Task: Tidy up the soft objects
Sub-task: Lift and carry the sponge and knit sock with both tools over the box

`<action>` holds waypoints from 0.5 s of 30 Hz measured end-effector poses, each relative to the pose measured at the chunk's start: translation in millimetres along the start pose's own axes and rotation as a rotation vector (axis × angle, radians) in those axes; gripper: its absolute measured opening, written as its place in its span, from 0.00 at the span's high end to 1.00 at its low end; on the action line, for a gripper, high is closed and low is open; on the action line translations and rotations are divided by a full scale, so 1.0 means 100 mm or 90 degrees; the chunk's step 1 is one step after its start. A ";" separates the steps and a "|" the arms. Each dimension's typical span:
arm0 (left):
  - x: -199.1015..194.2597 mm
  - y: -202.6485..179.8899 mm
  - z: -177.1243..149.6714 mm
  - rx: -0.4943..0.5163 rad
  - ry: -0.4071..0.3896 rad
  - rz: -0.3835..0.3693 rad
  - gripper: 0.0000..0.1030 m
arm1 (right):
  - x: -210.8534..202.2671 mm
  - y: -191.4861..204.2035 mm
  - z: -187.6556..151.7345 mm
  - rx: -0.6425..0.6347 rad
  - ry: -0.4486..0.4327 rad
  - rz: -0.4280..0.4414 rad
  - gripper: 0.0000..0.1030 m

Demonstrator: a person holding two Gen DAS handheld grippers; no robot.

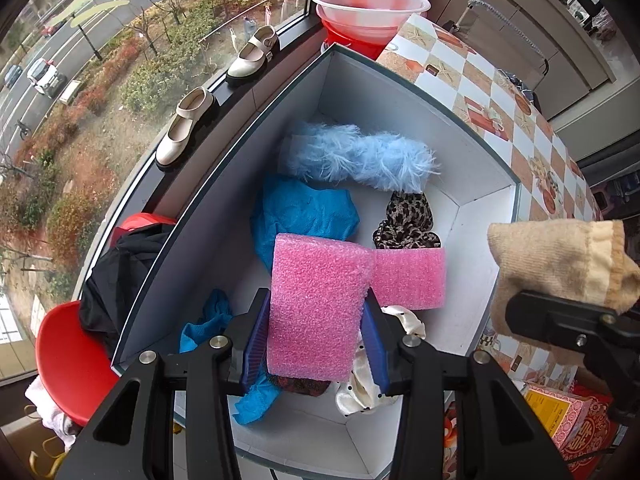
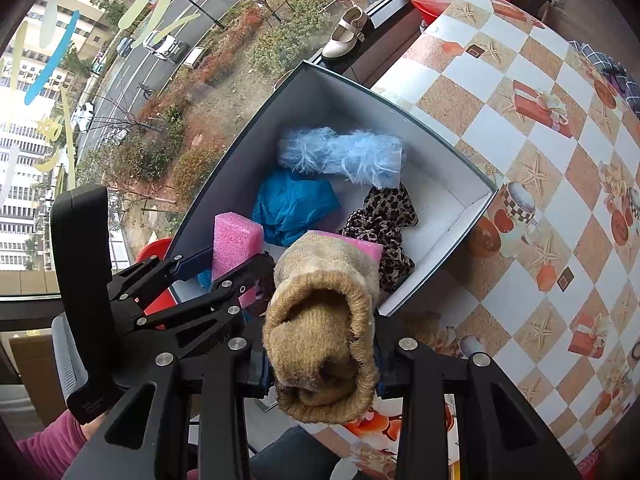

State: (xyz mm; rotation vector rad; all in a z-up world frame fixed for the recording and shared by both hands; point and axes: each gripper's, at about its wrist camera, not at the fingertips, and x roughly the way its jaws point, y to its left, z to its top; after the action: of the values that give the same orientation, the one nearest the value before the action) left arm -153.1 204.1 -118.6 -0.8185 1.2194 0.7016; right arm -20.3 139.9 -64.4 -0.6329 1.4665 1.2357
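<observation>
Right between the left gripper's (image 1: 316, 340) jaws sits squishy pink foam (image 1: 316, 304), pinched at its sides over the box (image 1: 480, 188). Beside it, the right gripper (image 2: 320, 376) squeezes a soft, light sock (image 2: 320, 340) at its rolled middle.

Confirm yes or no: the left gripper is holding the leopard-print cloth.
No. The left gripper is clamped on the pink foam, while the leopard cloth lies loose in the box.

No text, label or number is sharp enough to read.
</observation>
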 end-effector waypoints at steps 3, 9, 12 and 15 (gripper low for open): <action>0.02 0.00 0.02 -0.002 0.004 -0.003 0.55 | 0.01 -0.01 0.04 0.002 -0.002 -0.002 0.64; 0.03 -0.03 0.06 0.000 0.004 -0.006 0.55 | 0.01 0.00 0.11 0.003 -0.005 -0.005 0.64; 0.03 -0.04 0.08 0.001 0.004 -0.006 0.55 | 0.02 0.00 0.13 0.006 -0.004 -0.005 0.64; 0.04 -0.05 0.10 0.001 0.007 -0.005 0.55 | 0.05 -0.01 0.15 0.008 -0.001 -0.004 0.64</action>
State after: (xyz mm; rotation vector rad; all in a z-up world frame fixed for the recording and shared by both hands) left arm -143.4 209.9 -120.2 -0.8271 1.2253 0.6907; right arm -14.9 154.1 -67.6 -0.6274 1.4681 1.2214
